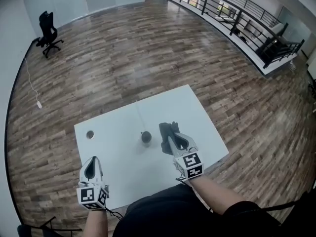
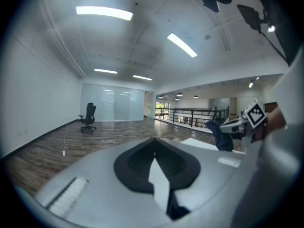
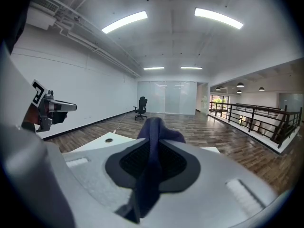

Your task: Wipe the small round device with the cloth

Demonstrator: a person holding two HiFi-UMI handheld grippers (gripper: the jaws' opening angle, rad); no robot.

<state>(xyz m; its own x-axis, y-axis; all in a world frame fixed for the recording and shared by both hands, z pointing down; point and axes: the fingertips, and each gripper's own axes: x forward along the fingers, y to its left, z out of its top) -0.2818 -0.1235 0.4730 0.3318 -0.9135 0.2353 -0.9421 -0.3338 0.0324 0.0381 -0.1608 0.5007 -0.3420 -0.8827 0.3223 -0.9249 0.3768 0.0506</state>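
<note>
So from the head view, the white rectangular table sat on a wood-plank floor, and the small round dark device was roughly mid-table, with a thin cable running from it toward the far edge. The right gripper was just to the right of the device with a bunched dark blue cloth sticking out of its tip. The cloth was just beside the device, with a sliver of tabletop showing between them. The left gripper hung over the near left corner of the table, well apart from the device, and a round hole in the tabletop lay just beyond it. A black office chair stood way off by the far wall, and a black metal railing ran along the far right. In the left gripper view, the jaws' tips were pressed together with nothing caught between them, only a white wedge of table showing lower down. The right gripper and its cloth showed off to the right over the table. In the right gripper view, the jaws were pinching the cloth. The fabric ran up the middle between the black pads and bulged out past the tips, so they weren't fully closed, just clamped on the folds, and the left gripper was visible out to the left.
</note>
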